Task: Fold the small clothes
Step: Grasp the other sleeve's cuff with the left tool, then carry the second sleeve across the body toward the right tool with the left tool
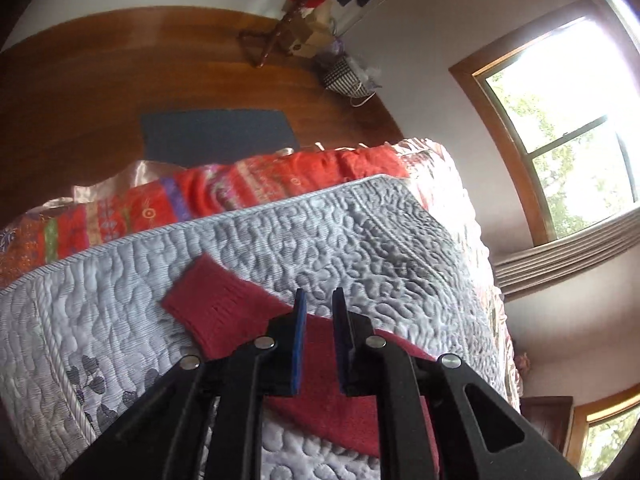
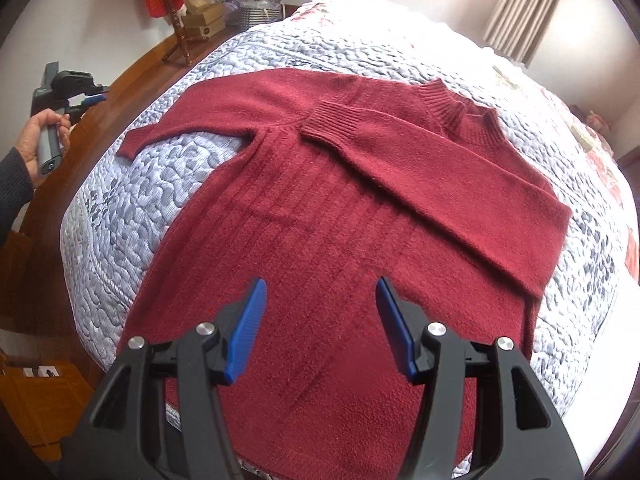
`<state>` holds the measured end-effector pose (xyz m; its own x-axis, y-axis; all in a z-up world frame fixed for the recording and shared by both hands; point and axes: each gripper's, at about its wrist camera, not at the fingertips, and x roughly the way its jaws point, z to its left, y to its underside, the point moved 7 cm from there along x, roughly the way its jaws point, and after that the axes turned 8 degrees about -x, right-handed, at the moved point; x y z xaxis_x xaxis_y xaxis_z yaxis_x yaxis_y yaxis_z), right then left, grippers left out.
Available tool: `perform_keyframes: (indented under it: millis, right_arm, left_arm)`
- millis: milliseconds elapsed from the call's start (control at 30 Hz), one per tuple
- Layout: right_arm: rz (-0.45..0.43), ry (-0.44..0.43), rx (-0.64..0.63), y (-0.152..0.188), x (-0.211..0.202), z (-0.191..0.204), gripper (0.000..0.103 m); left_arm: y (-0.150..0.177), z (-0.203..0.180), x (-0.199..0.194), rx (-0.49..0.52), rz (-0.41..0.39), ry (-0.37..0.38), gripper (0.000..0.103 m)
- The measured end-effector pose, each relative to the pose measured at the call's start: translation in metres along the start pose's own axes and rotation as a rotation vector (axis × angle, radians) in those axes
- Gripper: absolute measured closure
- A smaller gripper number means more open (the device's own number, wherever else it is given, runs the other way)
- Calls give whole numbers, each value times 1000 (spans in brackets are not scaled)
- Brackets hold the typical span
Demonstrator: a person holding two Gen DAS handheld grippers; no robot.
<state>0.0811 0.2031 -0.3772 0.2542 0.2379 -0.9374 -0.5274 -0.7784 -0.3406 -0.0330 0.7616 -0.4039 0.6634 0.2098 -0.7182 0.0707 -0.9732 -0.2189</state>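
Note:
A dark red knit sweater [image 2: 320, 216] lies flat on the pale quilted bedspread [image 2: 120, 208]. One sleeve [image 2: 420, 160] is folded across the chest; the other sleeve [image 2: 192, 120] stretches out to the left. My right gripper [image 2: 320, 292] hovers wide open over the sweater's lower body with nothing between its fingers. A hand [image 2: 44, 136] holds my left gripper [image 2: 90, 100] off the bed's left side. In the left wrist view, the left gripper [image 1: 320, 300] shows a narrow gap between its blue pads with nothing in it, just behind the outstretched sleeve's cuff [image 1: 208, 300].
A red patterned blanket [image 1: 240, 192] lies along the bed's far edge. Past it is wooden floor [image 1: 120, 80] with a dark blue mat [image 1: 220, 136]. A coat stand [image 2: 176, 20], boxes [image 2: 204, 20] and a basket [image 2: 256, 12] stand by the wall. A window [image 1: 560, 132] is at right.

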Motion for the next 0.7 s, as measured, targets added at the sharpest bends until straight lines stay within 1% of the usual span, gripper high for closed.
perform_keyframes:
  millis: [33,67,100,133,167,233,333,400,500,567,600,633,667,700]
  right_arm:
    - [-1,2,5,3,-1,-3,46]
    - [2,0,12,6,-1,-4,46]
    - [7,-2,16,9,1,-5,46]
    - [15,-4,16,12,3,-6,46]
    - [24,-3,11,14,5,-5,46]
    - [29,4,2,15,7,-3,46]
    - [40,0,9,17,10,2,46]
    - [53,-9,2,16,15,9,46]
    - [66,-20,-26,13,22,21,46]
    - [64,-28,-40,8,24,27,46]
    - [62,-32,-43,5,24,29,46]
    - [58,-38,-44,2,24,31,46]
    - [54,-42,-46,0,24,33,46]
    - [51,-43,-50,-3,24,35,46]
  left_arm:
    - [2,2,-2,-27,13,8,91]
    - [4,9,-2,-57,18,0,88]
    - [5,20,1,-88,17,-13,77]
    - [9,35,9,-127,42,-25,69]
    - [13,54,19,-176,69,-49,65]
    - [22,90,45,-275,133,-70,65]
    - [28,125,73,-351,167,-110,65]
    - [30,139,89,-387,183,-121,64]
    - [29,152,105,-406,192,-157,59]
    - [24,152,107,-428,186,-153,58]
    - [21,149,106,-419,175,-149,59]
    - [17,144,105,-396,161,-141,65]
    - [15,140,104,-372,161,-145,90]
    - [14,137,104,-351,167,-150,94]
